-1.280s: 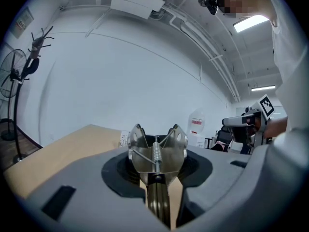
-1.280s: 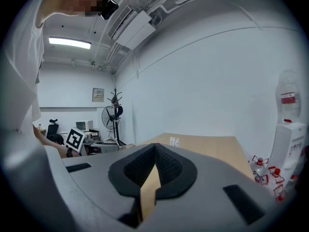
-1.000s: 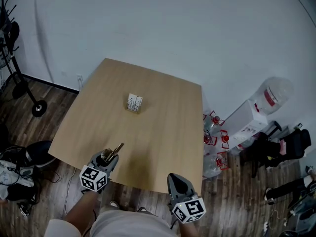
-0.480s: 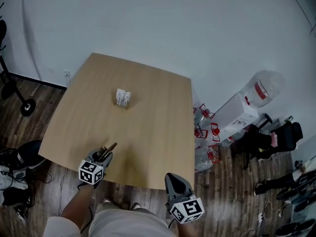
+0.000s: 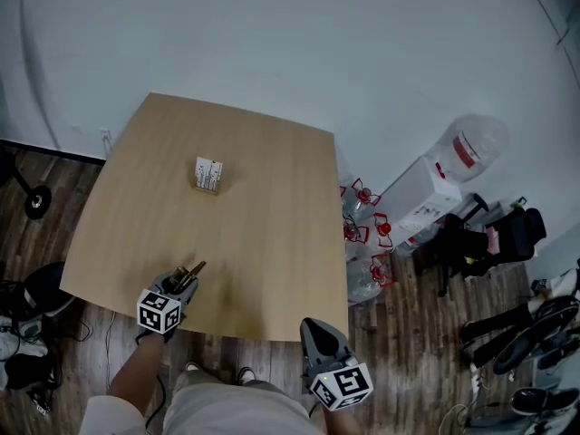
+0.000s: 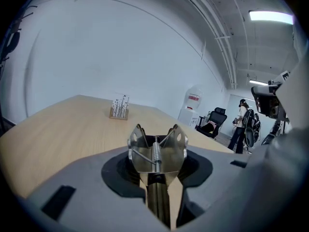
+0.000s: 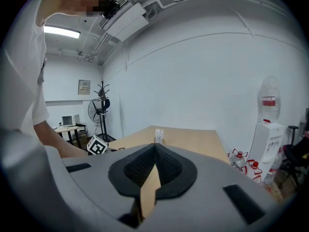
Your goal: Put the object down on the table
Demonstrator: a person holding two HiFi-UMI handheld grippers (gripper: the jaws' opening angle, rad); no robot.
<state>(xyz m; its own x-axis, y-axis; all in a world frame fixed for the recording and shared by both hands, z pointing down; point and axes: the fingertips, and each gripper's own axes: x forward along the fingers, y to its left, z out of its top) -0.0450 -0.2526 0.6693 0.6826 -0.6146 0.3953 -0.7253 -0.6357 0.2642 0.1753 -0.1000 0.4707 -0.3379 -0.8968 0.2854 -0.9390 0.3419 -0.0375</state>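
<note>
Left gripper (image 5: 184, 280) is clamped on a metal spring tool (image 6: 156, 148), held over the near left corner of the table; whether the tool touches the wood cannot be told. Right gripper (image 7: 155, 148) is closed with nothing in it, off the table's near edge. A white wall (image 5: 362, 43) backs a dark plank floor (image 5: 408, 333). The pale wooden table (image 5: 272, 179) stands against that wall. A water dispenser (image 5: 421, 193) stands to its right. A small wooden rack of upright pieces (image 5: 208, 174) sits toward the table's far side.
</note>
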